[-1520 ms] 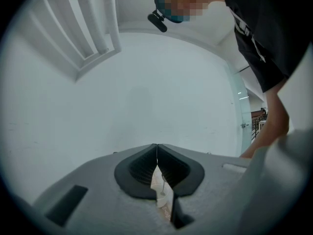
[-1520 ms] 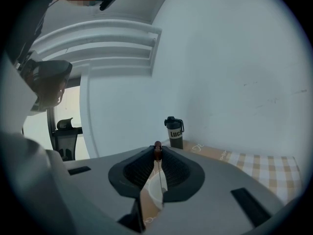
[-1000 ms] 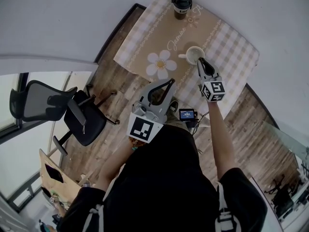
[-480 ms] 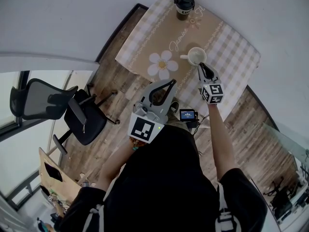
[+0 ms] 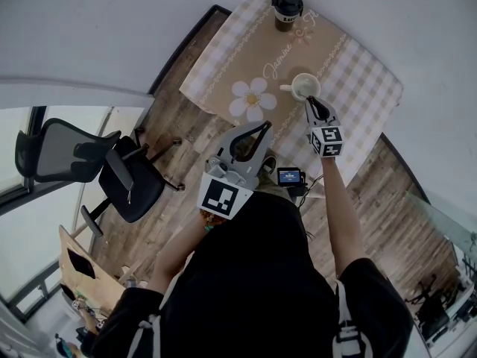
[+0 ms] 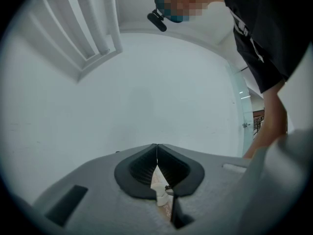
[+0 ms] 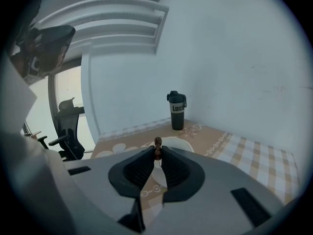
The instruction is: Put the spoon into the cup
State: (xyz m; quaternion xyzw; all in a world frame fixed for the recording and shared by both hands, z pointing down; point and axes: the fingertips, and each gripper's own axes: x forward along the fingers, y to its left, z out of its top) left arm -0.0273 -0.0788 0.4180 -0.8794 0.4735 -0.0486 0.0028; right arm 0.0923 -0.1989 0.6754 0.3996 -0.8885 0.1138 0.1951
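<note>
A white cup [image 5: 304,86] stands on the checked tablecloth [image 5: 358,80]; in the right gripper view the cup [image 7: 182,144] shows just beyond the jaws. My right gripper [image 5: 309,101] sits at the cup's near rim, shut on the spoon. Only the spoon's brown handle end [image 7: 158,142] shows, sticking up between the jaw tips [image 7: 157,151]; the rest is hidden. My left gripper [image 5: 264,126] hangs off the table's near edge, shut with nothing in it. In its own view the left gripper [image 6: 157,148] faces a bare white wall.
A black lidded tumbler [image 5: 286,9] stands at the table's far edge, also seen as the tumbler [image 7: 176,110] beyond the cup. A daisy print [image 5: 251,99] lies left of the cup. An office chair [image 5: 112,174] stands on the wooden floor at left.
My right gripper has drawn back slightly from over the cup's rim toward me. The left gripper has hardly moved.
</note>
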